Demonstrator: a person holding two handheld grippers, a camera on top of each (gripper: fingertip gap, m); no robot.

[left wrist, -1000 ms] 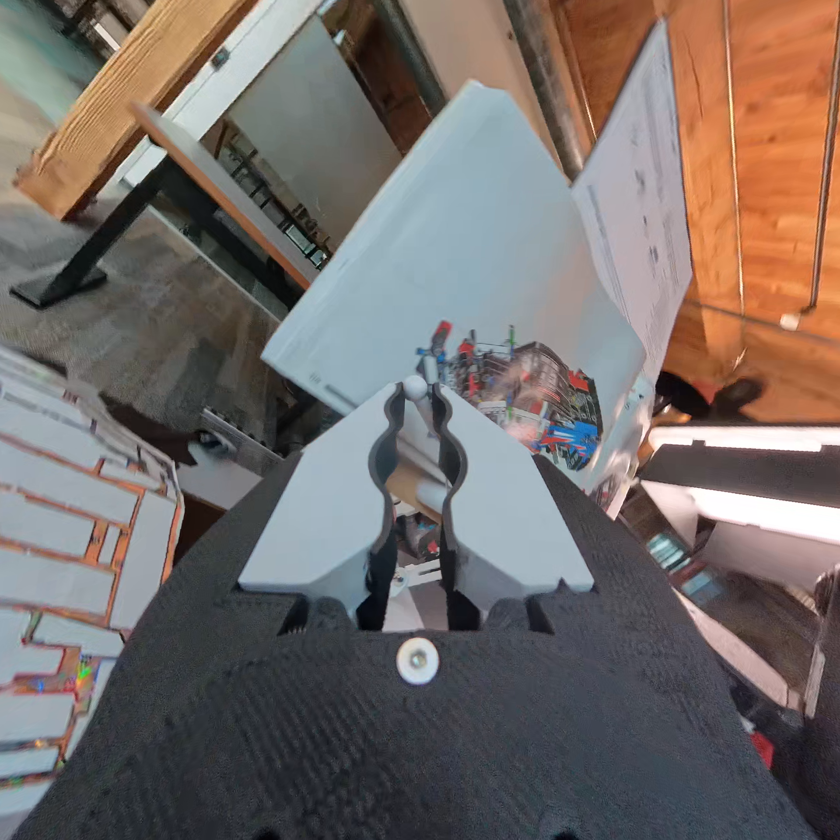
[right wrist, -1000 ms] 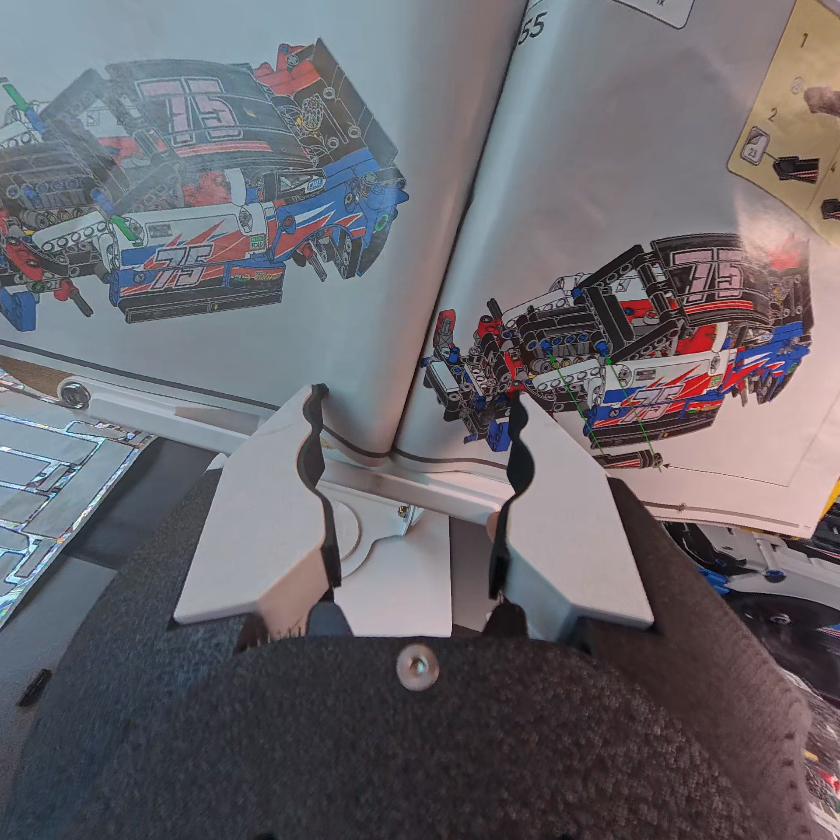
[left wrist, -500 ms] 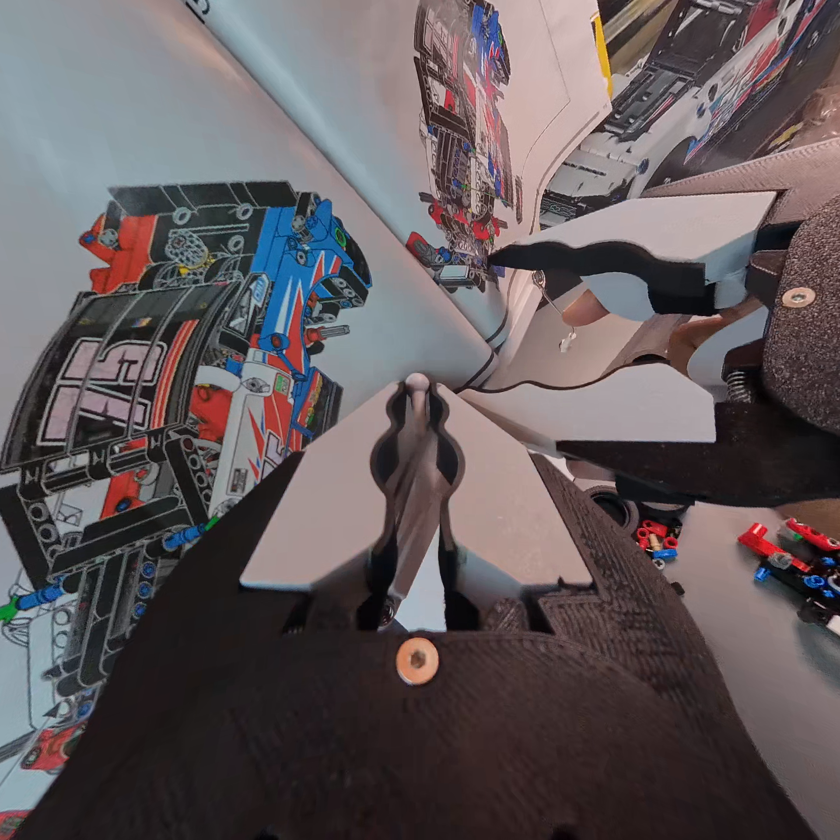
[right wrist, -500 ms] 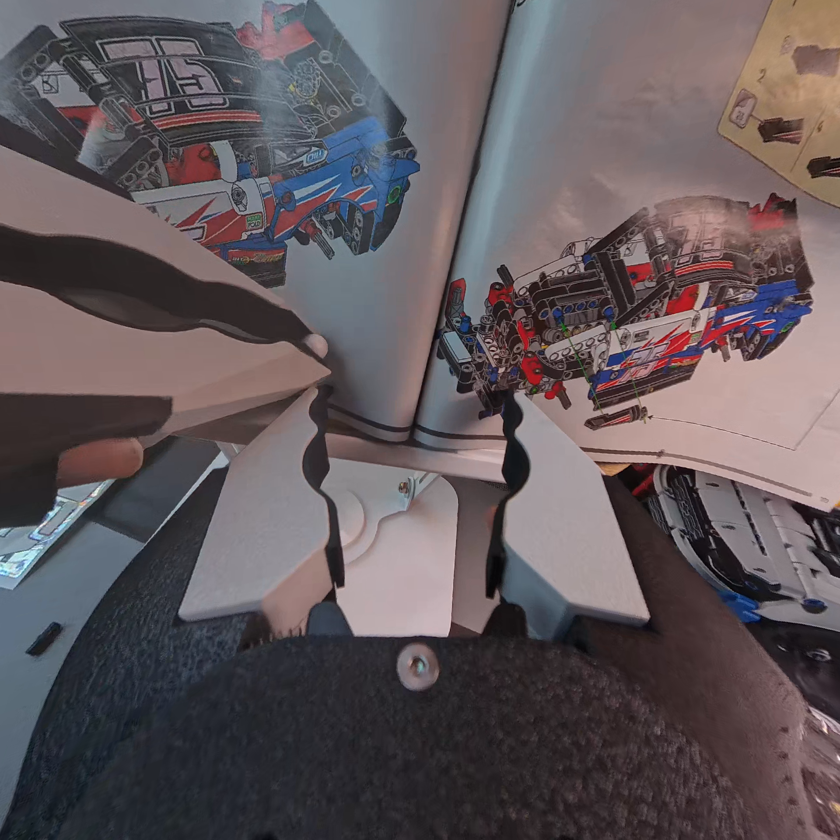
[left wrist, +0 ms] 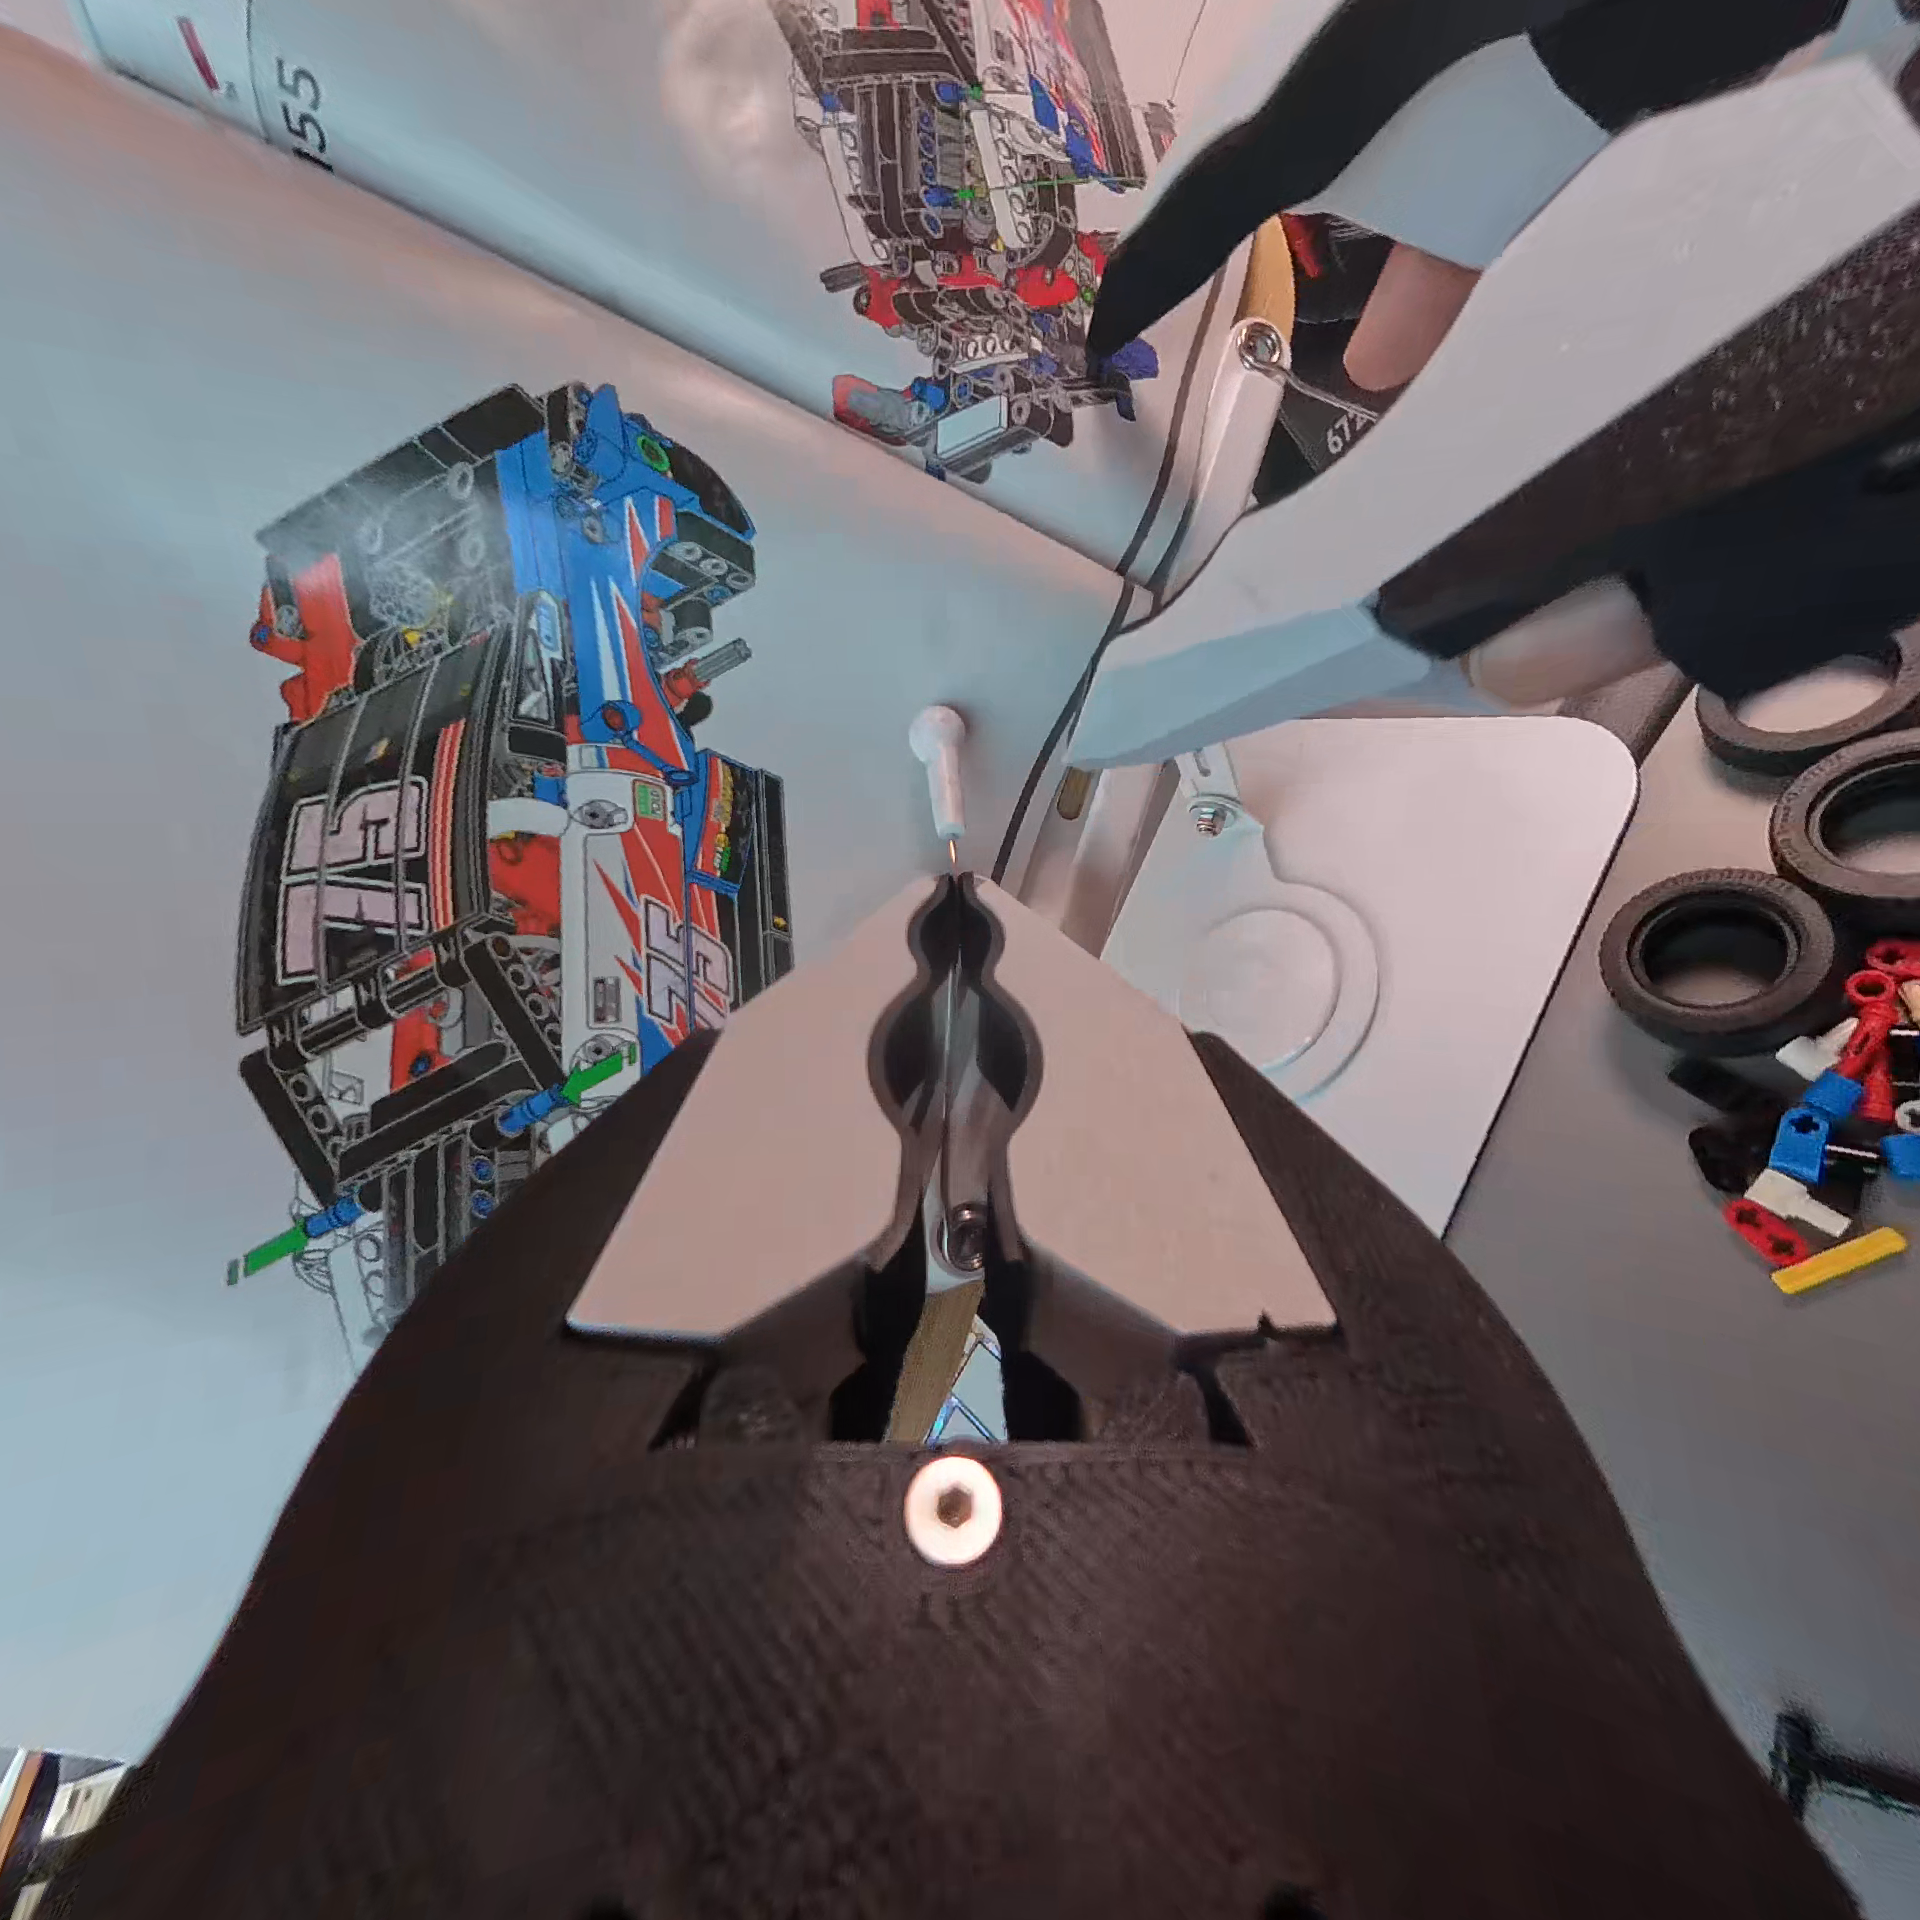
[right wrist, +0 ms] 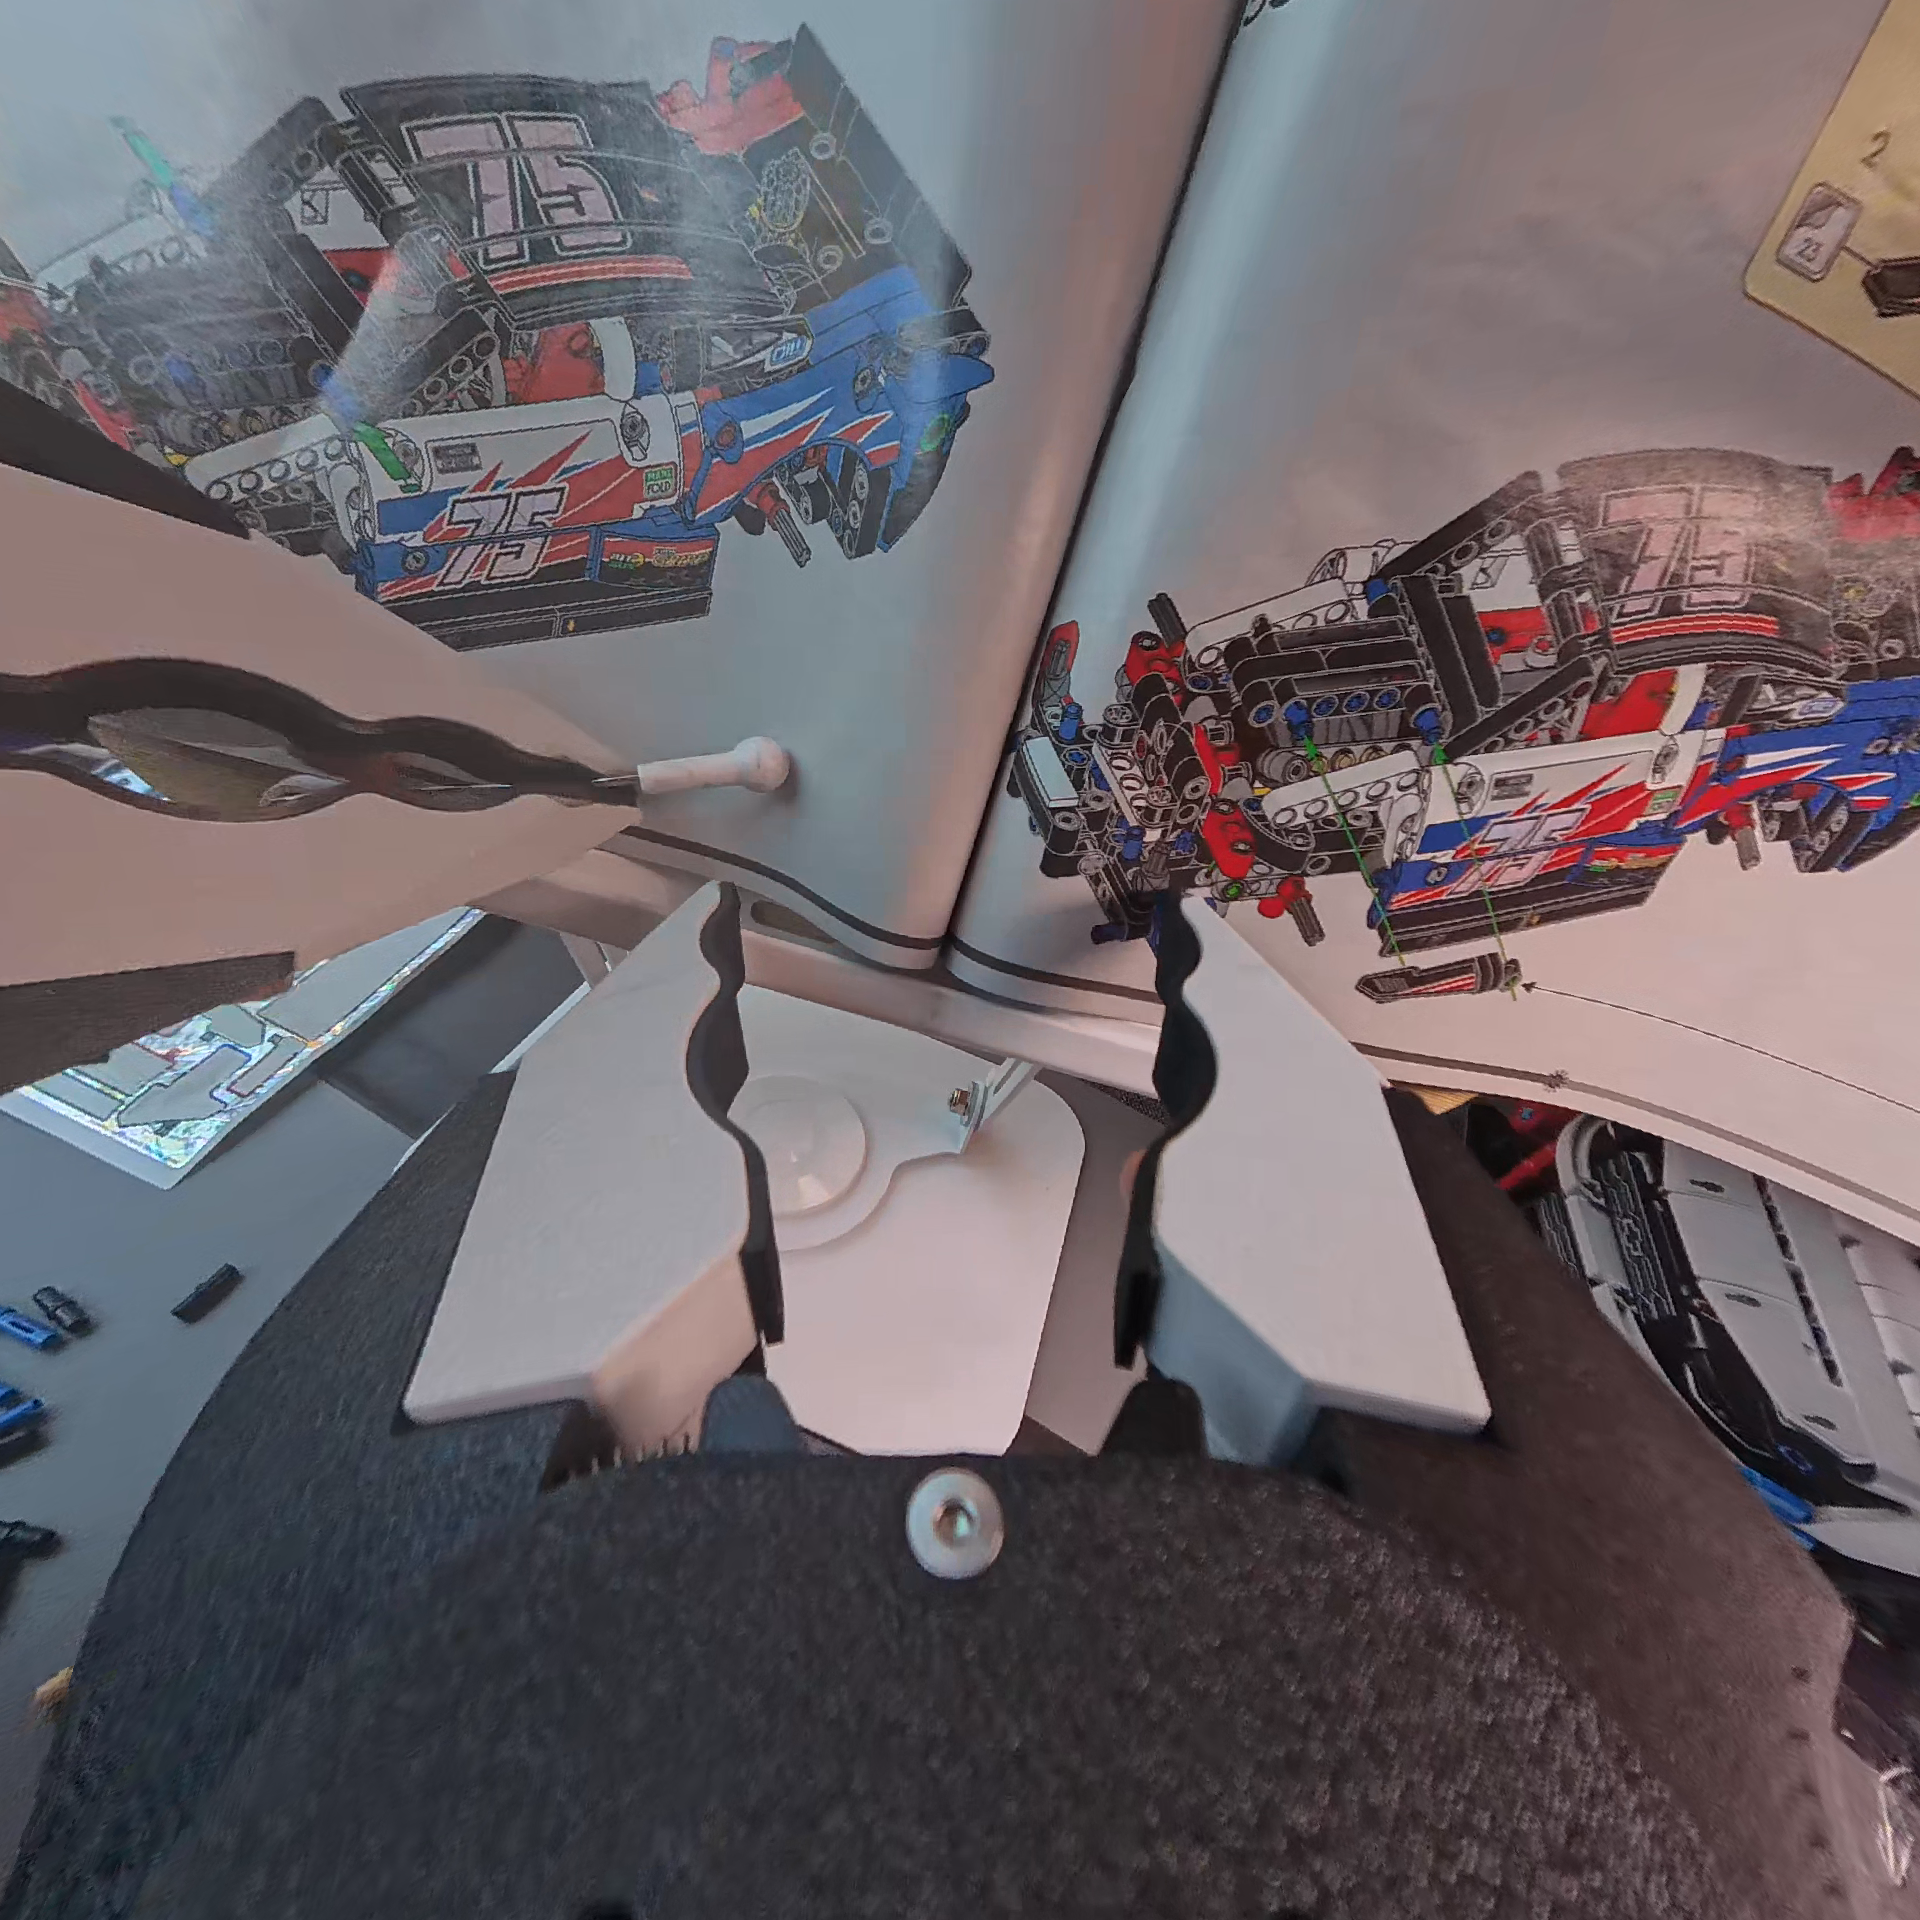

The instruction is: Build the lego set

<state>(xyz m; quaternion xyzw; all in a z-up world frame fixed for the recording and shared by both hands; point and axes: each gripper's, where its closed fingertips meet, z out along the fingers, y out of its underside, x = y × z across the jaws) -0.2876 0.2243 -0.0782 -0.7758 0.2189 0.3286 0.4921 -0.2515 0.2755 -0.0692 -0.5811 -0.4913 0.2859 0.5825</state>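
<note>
The open instruction booklet leans on a white book stand. My left gripper is shut on the stand's thin metal page-holder arm. The arm's white tip sticks out past the fingertips and rests on the left page. In the right wrist view the left gripper comes in from the left with the white tip on the booklet. My right gripper is open and empty, low in front of the booklet's spine, over the stand's base. It also shows in the left wrist view.
Black tyres and a pile of small red, blue, white and yellow pieces lie right of the stand. A partly built white car sits under the booklet's right page. A shiny sticker sheet and small dark pieces lie at the left. My right gripper is the nearer one to the partly built white car: about 25 cm, against 30 cm.
The left wrist view swung from the room to the booklet's left page. My left gripper closed tighter on the holder arm, whose white tip now lies on the page. My right gripper stayed open and hardly moved.
</note>
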